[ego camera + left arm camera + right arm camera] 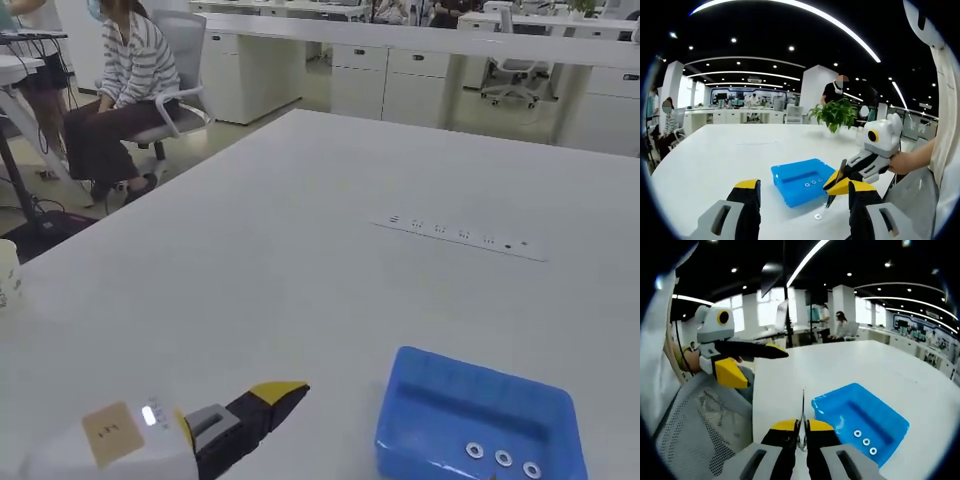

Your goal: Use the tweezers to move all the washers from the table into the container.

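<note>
From the head view, the blue container [480, 400] sits close to the near edge of the table [300, 260]. Three washers [503, 459] lie in a row on its floor. A gripper rests low along that same edge, off to the container's left. I take it for the left gripper [285, 392], since its own view has the container ahead. It looks parked there to keep out of the working hand's way. A tan sticker [110, 430] on its body carries marks too small to read, and the power strip [460, 235] further across the table shows no lettering I can make out.

In the left gripper view its own two jaws stand well apart with nothing between them. The right gripper [835, 182] comes in from the right, tilting the tweezers [839, 176] down toward a loose washer [817, 217]. That washer lies on the table between the container and the near edge. The tips are near it, but I cannot tell whether they touch.

In the right gripper view the jaws are pressed together on the tweezers' handle end, so the thin legs run straight out ahead, which suits fine picking. The container lies just to the right of them.
</note>
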Action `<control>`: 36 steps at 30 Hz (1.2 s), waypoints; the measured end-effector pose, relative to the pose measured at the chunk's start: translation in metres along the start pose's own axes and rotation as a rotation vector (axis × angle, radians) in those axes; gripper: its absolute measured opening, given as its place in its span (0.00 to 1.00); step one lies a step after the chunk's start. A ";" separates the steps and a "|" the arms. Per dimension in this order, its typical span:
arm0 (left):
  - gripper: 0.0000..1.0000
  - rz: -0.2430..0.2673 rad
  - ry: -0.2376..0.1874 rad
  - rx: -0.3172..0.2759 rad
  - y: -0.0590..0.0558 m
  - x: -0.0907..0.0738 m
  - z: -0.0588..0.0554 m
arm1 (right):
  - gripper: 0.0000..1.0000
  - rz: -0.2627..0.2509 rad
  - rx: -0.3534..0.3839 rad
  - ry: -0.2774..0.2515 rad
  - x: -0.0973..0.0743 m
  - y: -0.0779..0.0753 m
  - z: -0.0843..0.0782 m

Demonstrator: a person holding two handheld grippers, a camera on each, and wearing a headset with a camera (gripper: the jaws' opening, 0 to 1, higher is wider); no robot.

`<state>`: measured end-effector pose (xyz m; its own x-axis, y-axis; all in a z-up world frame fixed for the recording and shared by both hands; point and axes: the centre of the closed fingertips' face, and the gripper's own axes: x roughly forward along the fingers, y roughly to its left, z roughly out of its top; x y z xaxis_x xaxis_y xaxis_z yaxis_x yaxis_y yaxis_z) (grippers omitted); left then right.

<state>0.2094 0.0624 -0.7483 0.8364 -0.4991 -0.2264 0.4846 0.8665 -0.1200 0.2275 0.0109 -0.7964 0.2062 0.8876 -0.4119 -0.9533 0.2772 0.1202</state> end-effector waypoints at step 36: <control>0.72 0.011 -0.007 -0.003 0.001 -0.001 0.001 | 0.03 -0.094 0.239 -0.177 -0.003 -0.083 0.065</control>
<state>0.2094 0.0638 -0.7475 0.8432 -0.4899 -0.2211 0.4749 0.8718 -0.1205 0.3199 0.0088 -0.7464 0.3463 0.8985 -0.2699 -0.8534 0.4212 0.3071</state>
